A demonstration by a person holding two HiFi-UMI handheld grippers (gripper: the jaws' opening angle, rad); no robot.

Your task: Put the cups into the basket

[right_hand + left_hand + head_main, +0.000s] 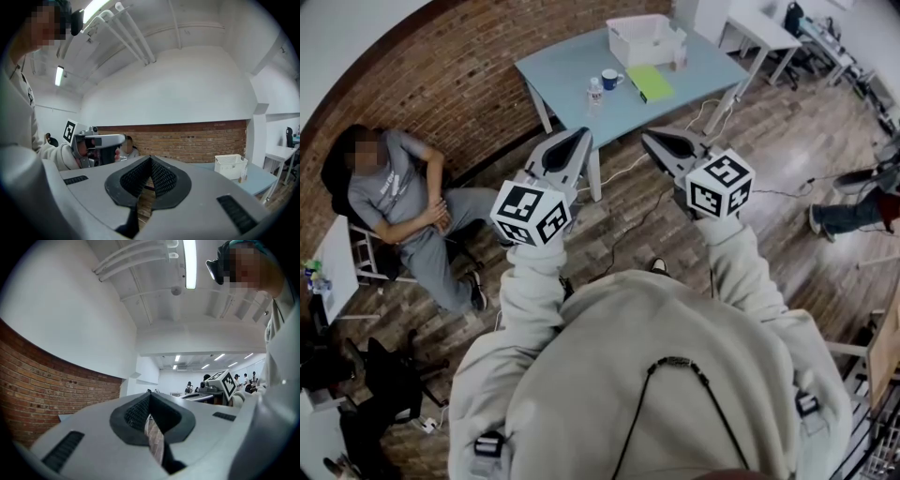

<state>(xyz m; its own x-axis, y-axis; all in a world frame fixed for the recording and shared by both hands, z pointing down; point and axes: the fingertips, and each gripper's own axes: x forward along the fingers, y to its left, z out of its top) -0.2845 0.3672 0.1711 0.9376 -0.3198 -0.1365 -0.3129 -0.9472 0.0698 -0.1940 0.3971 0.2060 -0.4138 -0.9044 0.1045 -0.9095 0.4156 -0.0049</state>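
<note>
Across the room stands a pale blue table. On it are a white basket, a blue cup, a small bottle and a green sheet. A small clear container stands beside the basket. In the right gripper view the basket sits on the table's near corner. My left gripper and right gripper are held side by side at chest height, well short of the table and pointing towards it. Both are shut and hold nothing: their tips meet in the left gripper view and in the right gripper view.
A person sits on a chair at the left by the brick wall. Cables run across the wooden floor between me and the table. Another person's legs show at the right. White desks stand beyond the table.
</note>
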